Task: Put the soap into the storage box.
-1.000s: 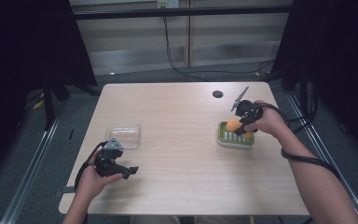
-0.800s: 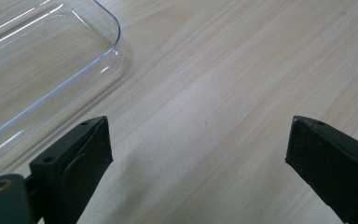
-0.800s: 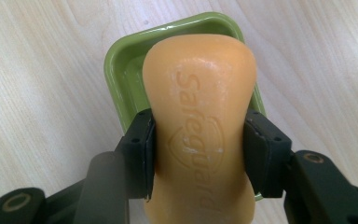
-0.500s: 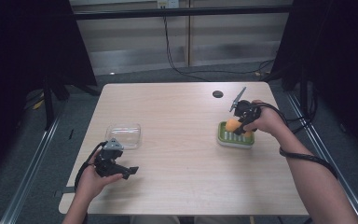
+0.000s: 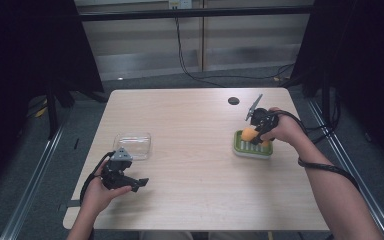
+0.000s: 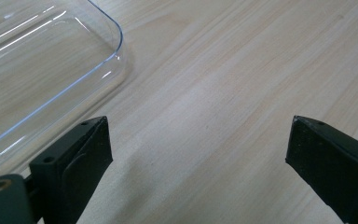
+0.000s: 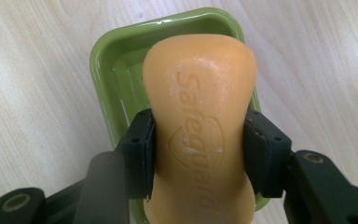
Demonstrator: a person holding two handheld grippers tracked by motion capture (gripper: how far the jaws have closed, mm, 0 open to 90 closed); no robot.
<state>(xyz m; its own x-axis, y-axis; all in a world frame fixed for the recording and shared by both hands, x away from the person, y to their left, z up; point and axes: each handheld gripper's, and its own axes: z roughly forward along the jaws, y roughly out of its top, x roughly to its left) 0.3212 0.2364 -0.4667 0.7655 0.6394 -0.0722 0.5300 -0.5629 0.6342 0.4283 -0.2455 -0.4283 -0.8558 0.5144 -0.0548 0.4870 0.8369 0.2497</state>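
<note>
- Nearest the person, the left gripper (image 5: 139, 183) sits low over the wooden table (image 5: 190, 195), jaws spread wide with bare wood between them.
- Just beyond it lies a clear plastic lid (image 6: 37, 70), flat on the table; its rounded corner is close to one jaw.
- Farther off on the right, the right gripper (image 7: 198, 154) clamps an orange soap bar (image 7: 200, 116) at its narrow waist.
- The bar hangs over a green soap dish (image 7: 107, 70); whether they touch, I cannot tell.
- A small dark round hole (image 5: 233, 100) sits near the far edge.
</note>
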